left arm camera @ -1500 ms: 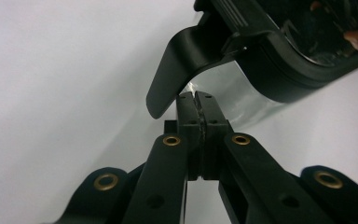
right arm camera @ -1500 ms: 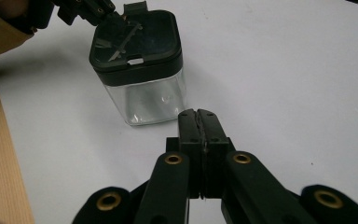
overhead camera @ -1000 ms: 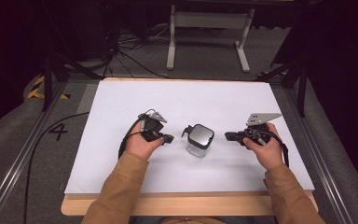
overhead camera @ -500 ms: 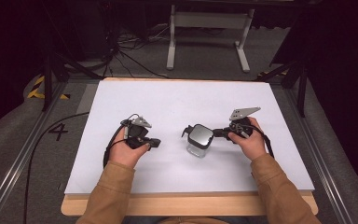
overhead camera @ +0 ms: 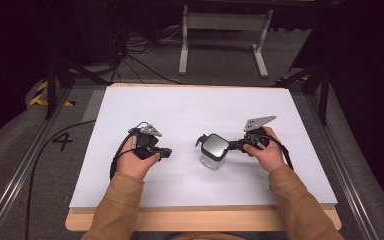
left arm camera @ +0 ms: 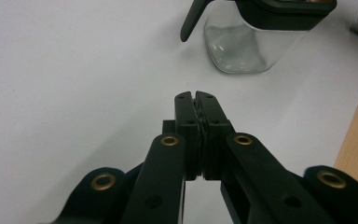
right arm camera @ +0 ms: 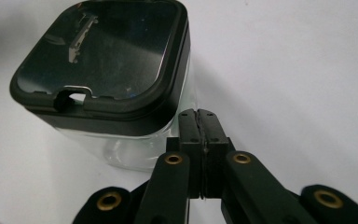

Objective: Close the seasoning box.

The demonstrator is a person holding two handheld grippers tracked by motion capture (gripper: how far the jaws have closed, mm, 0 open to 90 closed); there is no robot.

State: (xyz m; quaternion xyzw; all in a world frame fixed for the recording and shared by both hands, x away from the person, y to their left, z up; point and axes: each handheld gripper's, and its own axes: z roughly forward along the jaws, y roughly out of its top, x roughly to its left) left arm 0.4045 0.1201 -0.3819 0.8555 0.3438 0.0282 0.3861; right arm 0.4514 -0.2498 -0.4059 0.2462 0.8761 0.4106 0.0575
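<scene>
Near the middle of the white worktop (overhead camera: 190,107) stands a clear square jar (overhead camera: 213,151) with a black lid and a side latch, upright and light-looking — a sideways shove from the right gripper (overhead camera: 235,145), whose closed jaws sit just beside its wall and hold nothing, could tip or skid it. I cannot tell whether they touch the glass. Well apart to the left, the left gripper (overhead camera: 167,153) is also closed and empty — too far to steady the jar.

Jar (overhead camera: 213,151) mid-table (overhead camera: 190,107), between left tongs (overhead camera: 169,154) and right tongs (overhead camera: 231,146), seemingly touching the latter.
</scene>
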